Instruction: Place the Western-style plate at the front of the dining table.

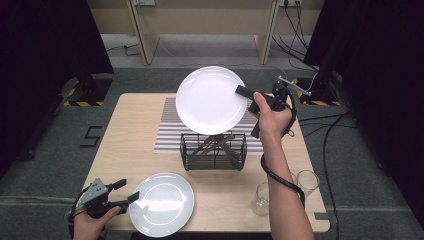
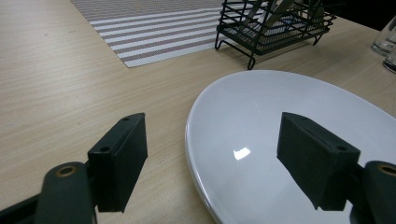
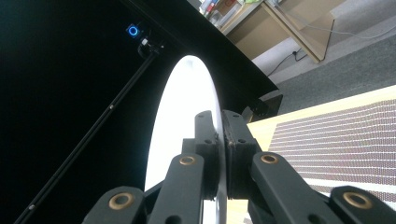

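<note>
Plate one (image 1: 210,100) hangs in the air above the striped mat (image 1: 167,127), tilted so that its white face turns toward us in the high view. We hold it with the right gripper (image 1: 243,92), whose jaws are clamped tight on its right rim; in the right gripper view the two black jaws press on either side of the thin white edge (image 3: 187,121). Just below the raised plate stands a black wire basket (image 1: 214,151) with cutlery in it, partly on the mat. A second plate (image 1: 161,203) lies flat on the wooden table (image 1: 130,145) at the near left edge. Our left gripper (image 1: 126,190) sits low at that plate's left rim with its jaws spread wide and gripping nothing; in the left gripper view one jaw stands over the bare table and the other over the plate's face (image 2: 280,121), and we cannot tell whether either touches. Two clear glasses (image 1: 261,199) stand at the near right of the table, close to our right forearm.
</note>
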{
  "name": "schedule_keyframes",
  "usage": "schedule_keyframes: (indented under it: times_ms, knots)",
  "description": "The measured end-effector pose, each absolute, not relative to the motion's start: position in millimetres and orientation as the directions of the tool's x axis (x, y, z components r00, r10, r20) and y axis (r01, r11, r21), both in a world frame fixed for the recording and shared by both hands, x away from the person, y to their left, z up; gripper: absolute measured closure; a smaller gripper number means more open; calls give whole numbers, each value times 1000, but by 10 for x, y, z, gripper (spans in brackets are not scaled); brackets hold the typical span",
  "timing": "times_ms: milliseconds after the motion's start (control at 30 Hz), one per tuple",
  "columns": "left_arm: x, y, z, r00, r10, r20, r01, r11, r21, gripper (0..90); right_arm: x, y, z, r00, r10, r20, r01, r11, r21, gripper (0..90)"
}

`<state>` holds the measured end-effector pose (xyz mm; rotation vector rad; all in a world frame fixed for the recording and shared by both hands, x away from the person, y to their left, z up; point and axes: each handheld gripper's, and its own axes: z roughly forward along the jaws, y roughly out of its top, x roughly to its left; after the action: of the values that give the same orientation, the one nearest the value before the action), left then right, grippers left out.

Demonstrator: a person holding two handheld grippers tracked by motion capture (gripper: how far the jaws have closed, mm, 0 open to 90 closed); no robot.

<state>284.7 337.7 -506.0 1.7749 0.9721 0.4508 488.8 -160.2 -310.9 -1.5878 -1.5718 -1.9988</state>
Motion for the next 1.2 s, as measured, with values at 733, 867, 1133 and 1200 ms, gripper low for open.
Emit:
schedule_keyframes:
  times_ms: [733, 867, 1133, 1200]
  knots:
    - [2846, 3382, -5061, 602, 787, -135, 405, -155, 901, 241, 4941, -1613, -3093, -419, 454, 786, 651, -453, 609, 861]
    - [2845, 3382, -5062, 601, 787, -137, 406, -154, 901, 241, 4951, -1618, -3091, -418, 454, 787, 650, -456, 608, 861]
    - [2847, 3381, -5063, 602, 787, -136, 406, -155, 901, 241, 4972, -1631, -3088, -412, 453, 791, 650, -462, 603, 861]
    - [2846, 3382, -5064, 601, 788, -136, 406, -154, 901, 241, 4978, -1631, -3086, -412, 453, 791, 650, -462, 603, 861]
